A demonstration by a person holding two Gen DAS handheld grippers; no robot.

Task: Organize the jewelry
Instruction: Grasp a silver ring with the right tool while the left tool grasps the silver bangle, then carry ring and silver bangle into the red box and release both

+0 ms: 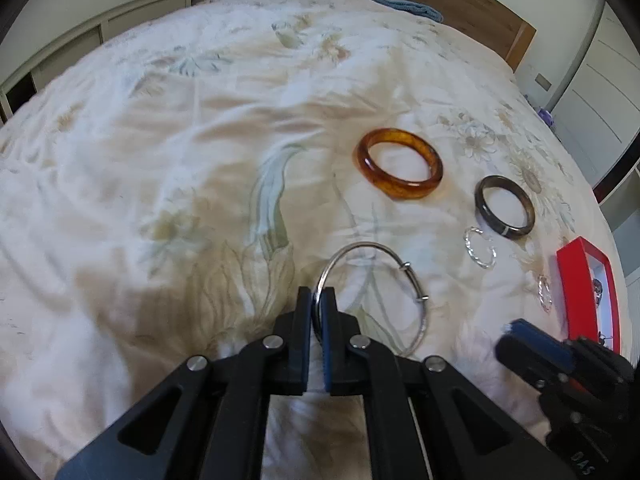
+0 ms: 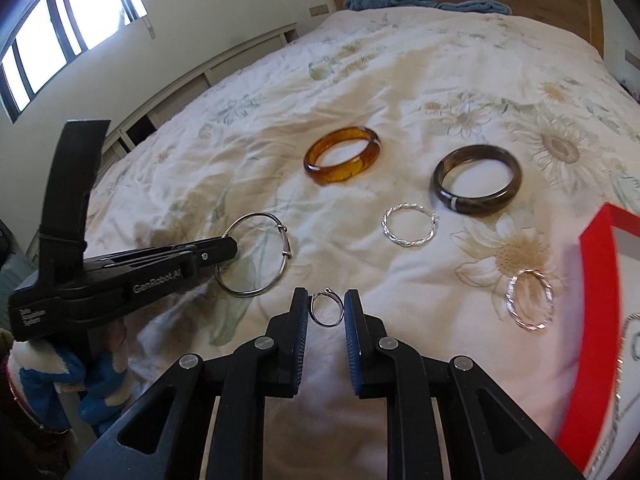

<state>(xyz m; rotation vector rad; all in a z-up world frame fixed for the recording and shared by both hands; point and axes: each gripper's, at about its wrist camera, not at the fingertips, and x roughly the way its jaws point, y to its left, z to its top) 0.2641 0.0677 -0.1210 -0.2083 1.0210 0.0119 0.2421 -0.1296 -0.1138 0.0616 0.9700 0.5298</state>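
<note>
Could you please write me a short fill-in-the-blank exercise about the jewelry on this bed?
1. The left hand-held gripper is shut on the thin ____ bangle.
2. A small ring sits between the ____ fingers of the right hand-held gripper.
3. The jewelry box at the right edge is ____ in color.
4. Beside the amber bangle lies a ____ brown bangle.

Missing words: silver; open; red; dark

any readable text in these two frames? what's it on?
"GenRobot.AI": side of the left gripper, seen in the right wrist view.
Small white label further back on that body: too blurred to read.
White marks on the right gripper body at the lower right edge, left wrist view: too partial to read.
</note>
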